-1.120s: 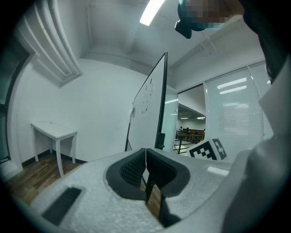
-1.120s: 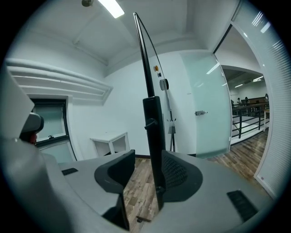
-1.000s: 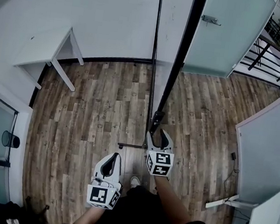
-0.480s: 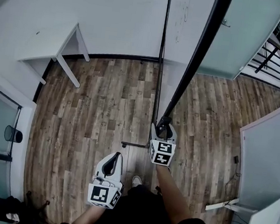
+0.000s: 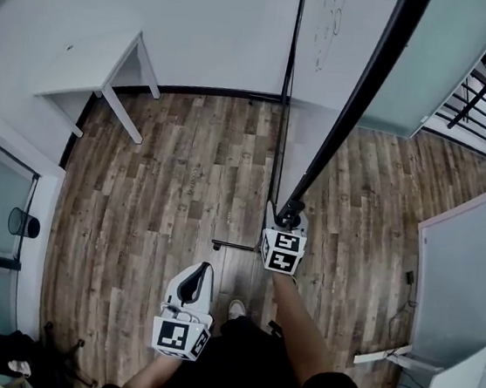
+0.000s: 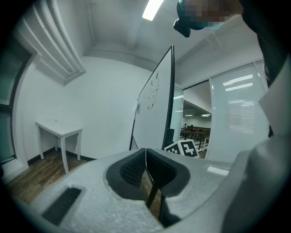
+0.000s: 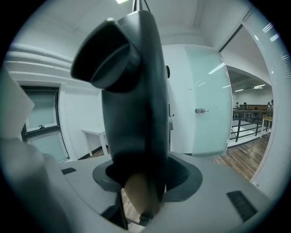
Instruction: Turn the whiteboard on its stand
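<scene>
Right gripper view: jaws of your right gripper (image 5: 286,215), wide apart and just closing slightly, are straddling black frame (image 7: 136,91) of whiteboard (image 5: 321,93), not clearly pinching it. Whiteboard is standing mid-floor (image 5: 184,173) on stand (image 5: 235,246). You should be pushing frame level, slowly. Left gripper (image 5: 202,270) is hanging low, jaws closed, empty.

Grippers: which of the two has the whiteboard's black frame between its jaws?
The right gripper: its jaws have just been opening and straddle the whiteboard's black frame. The left gripper is shut, empty, away from it.

One whiteboard (image 5: 329,67), one stand (image 5: 278,149), two grippers (left gripper (image 5: 201,271), right gripper (image 5: 286,219)), one white table (image 5: 83,68), one frosted glass door (image 5: 434,72), one dark round container (image 5: 21,223).
</scene>
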Motion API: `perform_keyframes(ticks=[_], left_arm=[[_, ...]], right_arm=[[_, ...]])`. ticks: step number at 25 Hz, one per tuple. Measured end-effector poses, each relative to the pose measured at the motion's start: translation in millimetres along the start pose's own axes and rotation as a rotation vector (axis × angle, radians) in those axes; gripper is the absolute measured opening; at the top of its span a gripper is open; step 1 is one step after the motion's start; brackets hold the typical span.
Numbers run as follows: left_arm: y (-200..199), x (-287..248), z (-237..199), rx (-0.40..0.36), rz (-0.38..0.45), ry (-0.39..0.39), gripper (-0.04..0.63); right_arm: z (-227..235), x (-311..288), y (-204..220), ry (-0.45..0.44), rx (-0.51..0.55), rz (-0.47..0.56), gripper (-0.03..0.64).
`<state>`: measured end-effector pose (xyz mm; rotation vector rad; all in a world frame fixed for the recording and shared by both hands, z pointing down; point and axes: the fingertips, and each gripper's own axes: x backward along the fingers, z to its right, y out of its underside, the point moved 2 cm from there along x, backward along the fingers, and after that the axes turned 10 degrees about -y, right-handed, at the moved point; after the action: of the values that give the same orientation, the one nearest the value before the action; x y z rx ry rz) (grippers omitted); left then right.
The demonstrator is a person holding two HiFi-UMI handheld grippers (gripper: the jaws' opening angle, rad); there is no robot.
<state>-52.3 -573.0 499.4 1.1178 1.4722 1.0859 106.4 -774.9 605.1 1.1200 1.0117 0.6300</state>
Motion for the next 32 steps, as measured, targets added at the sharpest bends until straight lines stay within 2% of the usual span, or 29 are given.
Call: perform_keyframes(ticks=[3,13,32], left_arm=[[1,2,-3,0.004,-0.001,-0.012,0.018],[2,23,-14,0.02,0.002,-0.037,0.018],[9,91,-28,0.028,0.015,-0.008,0.018]], right_arm=[[0,-2,1,0.003,0.0,-0.001,0.166],[-3,5,3,0.021,0.019,-0.004,0.16],[-45,80,37,0.036,0.034,-0.002,0.155]])
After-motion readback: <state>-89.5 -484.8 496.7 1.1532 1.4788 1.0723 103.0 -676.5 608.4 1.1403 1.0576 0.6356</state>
